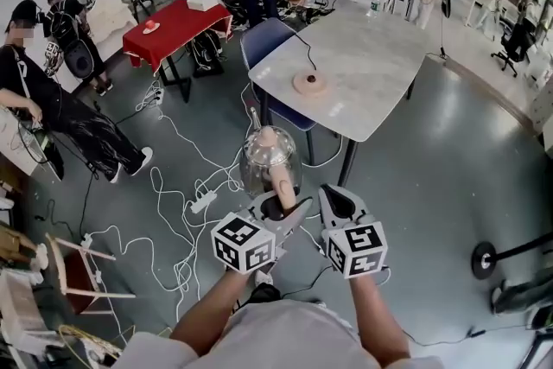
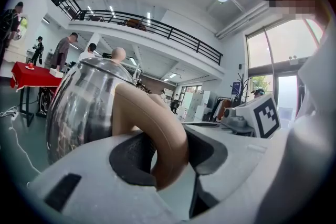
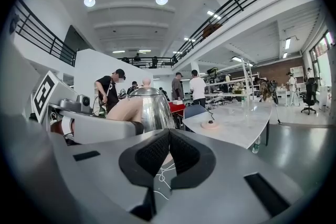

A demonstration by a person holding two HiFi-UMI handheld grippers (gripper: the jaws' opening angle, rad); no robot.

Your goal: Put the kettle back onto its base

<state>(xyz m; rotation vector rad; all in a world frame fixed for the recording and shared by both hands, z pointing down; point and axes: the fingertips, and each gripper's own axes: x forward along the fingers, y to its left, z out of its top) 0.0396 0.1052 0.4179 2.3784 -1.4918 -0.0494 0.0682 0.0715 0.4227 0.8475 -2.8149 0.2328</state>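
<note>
The steel kettle (image 1: 270,160) with a tan handle (image 2: 152,123) hangs in the air above the floor, short of the table. My left gripper (image 1: 289,207) is shut on that handle, its dark pads pressing either side of it. The kettle's body (image 2: 84,107) fills the left of the left gripper view. The round tan base (image 1: 309,83), with its cord, sits on the marble table (image 1: 380,56) ahead. My right gripper (image 1: 339,201) is just right of the kettle, shut with nothing between its pads. In the right gripper view the kettle (image 3: 149,107) is at left and the base (image 3: 210,124) beyond.
A blue chair (image 1: 263,43) stands at the table's near-left corner. White cables and a power strip (image 1: 203,201) trail over the floor below the kettle. A red-covered table (image 1: 173,26) and several people stand further left and behind. A wooden frame (image 1: 78,272) lies at lower left.
</note>
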